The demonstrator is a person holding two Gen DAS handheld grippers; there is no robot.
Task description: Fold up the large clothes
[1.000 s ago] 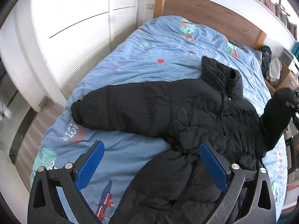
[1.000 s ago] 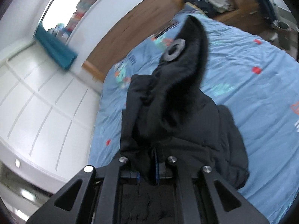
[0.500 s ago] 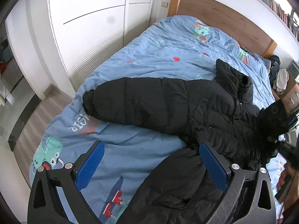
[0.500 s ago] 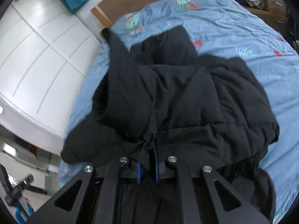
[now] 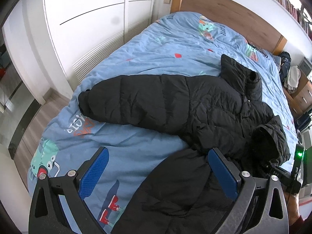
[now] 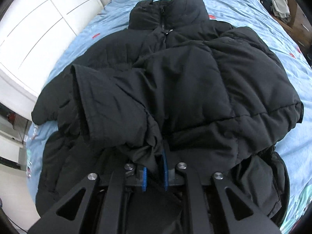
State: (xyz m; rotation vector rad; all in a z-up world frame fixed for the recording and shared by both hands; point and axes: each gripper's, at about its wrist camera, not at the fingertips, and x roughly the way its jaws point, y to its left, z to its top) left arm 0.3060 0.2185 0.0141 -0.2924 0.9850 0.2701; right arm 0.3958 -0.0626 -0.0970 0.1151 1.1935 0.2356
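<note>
A black puffer jacket [image 5: 195,107] lies front up on the blue bed, collar toward the headboard. One sleeve [image 5: 126,99] stretches out to the left across the duvet. My left gripper [image 5: 158,169] is open and empty above the jacket's lower hem. My right gripper [image 6: 154,172] is shut on the cuff of the other sleeve [image 6: 120,105], which is folded in over the jacket's chest [image 6: 195,74]. The right gripper also shows at the right edge of the left wrist view [image 5: 280,173].
The bed has a blue patterned duvet [image 5: 165,44] and a wooden headboard [image 5: 224,13]. White wardrobe doors [image 5: 87,19] run along the left. A wooden dresser with clothes [image 5: 300,89] stands at the right. Wood floor [image 5: 29,128] lies beyond the bed's left edge.
My right gripper has brought the raised sleeve down and across onto the jacket's front. My left gripper stayed open and its view drifted slightly.
</note>
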